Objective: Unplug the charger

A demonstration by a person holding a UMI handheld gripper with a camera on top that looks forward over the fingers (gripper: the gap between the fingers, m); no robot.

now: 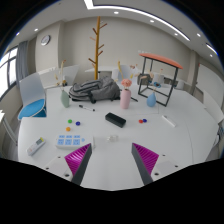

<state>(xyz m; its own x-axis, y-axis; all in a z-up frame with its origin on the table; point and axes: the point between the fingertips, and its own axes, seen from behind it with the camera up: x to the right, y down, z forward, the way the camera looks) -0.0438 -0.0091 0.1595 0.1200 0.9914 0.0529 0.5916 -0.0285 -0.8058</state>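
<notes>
gripper view | we hold the gripper (112, 160) high over the white table (180, 125), fingers spread, grasping nothing, likely to survey | charger: we judge it the dark block (115, 119) ahead of the fingers, uncertain; no plug or socket discernible | pink bottle (125, 97), coat stand (98, 45) beyond

Charger (115, 119) lying on surface (180, 140) ahead of tool (112, 160); bag (96, 91) sitting behind it, bottle (125, 97) standing right of bag.
</notes>
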